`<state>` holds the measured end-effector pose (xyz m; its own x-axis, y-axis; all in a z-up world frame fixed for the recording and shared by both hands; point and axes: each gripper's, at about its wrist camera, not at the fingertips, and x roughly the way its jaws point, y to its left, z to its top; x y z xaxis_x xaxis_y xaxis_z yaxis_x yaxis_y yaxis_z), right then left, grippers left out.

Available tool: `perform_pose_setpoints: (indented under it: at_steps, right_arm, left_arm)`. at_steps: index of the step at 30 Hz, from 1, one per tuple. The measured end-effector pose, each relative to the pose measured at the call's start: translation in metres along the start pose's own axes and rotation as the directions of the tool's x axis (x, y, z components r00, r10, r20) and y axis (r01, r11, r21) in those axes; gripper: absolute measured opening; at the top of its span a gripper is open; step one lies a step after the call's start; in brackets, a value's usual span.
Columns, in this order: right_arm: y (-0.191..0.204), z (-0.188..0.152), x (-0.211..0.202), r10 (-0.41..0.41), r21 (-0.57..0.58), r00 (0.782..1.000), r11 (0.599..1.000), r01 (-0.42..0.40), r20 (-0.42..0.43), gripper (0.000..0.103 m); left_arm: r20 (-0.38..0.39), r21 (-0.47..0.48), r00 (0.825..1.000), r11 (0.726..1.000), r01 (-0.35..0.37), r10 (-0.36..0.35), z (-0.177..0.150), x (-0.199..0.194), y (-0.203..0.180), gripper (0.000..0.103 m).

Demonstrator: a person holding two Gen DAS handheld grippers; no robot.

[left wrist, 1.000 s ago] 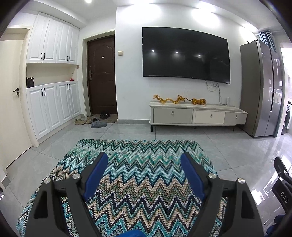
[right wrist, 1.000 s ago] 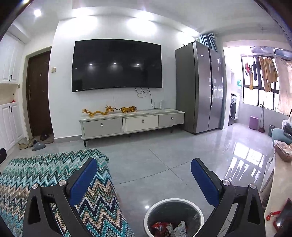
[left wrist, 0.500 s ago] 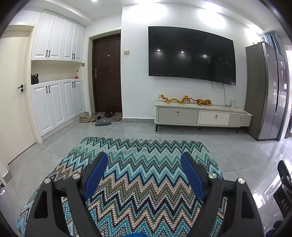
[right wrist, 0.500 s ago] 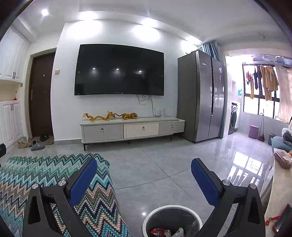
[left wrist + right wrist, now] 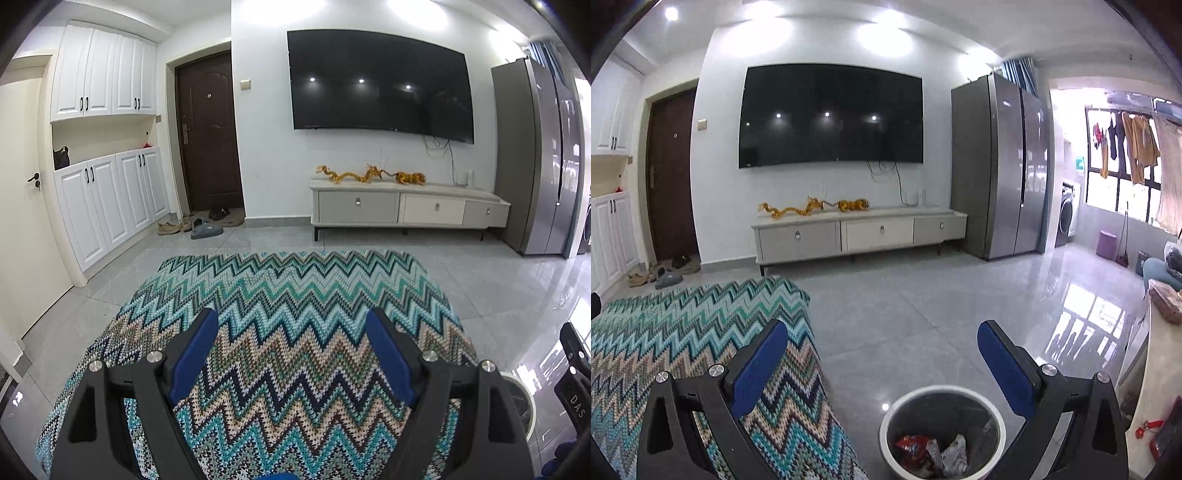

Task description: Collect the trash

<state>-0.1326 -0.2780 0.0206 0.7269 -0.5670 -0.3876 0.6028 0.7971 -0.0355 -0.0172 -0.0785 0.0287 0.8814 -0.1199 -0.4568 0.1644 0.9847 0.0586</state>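
Note:
A round trash bin (image 5: 943, 393) with a white rim stands on the grey floor just below my right gripper (image 5: 882, 332). Red and white crumpled wrappers (image 5: 931, 452) lie inside it. My right gripper is open and empty, with blue pads. My left gripper (image 5: 291, 321) is open and empty too, held above the zigzag-patterned cloth (image 5: 280, 295). The bin's rim (image 5: 526, 395) shows at the lower right of the left wrist view.
The zigzag cloth (image 5: 683, 332) covers a surface left of the bin. A TV cabinet (image 5: 857, 232) stands under a wall TV (image 5: 831, 118), a grey fridge (image 5: 1001, 166) to its right. A counter edge (image 5: 1152, 387) with small items is at far right. Shoes (image 5: 199, 225) lie by the door.
Both views have shifted slightly: the left wrist camera turned left and tilted, and the right gripper moved so more of the bin's inside shows. Both grippers stay open.

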Motion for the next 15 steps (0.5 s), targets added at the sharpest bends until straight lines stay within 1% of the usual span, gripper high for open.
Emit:
perform_pose_setpoints:
  at_steps: [7,15]
  right_arm:
    - [-0.0037,-0.0099,0.0058,0.008,0.004,0.999,1.000,-0.007,-0.039,0.103]
    - [-0.0069,-0.0063,0.0022,0.026,0.018,0.999,1.000,-0.025,-0.043,0.103]
  left_arm:
    - [-0.042,-0.008,0.999,1.000,-0.020,0.019,-0.0083,0.0096,0.0033,0.081]
    - [-0.062,0.007,0.998,1.000,-0.029,0.029,-0.0110,0.0123,0.0009,0.081]
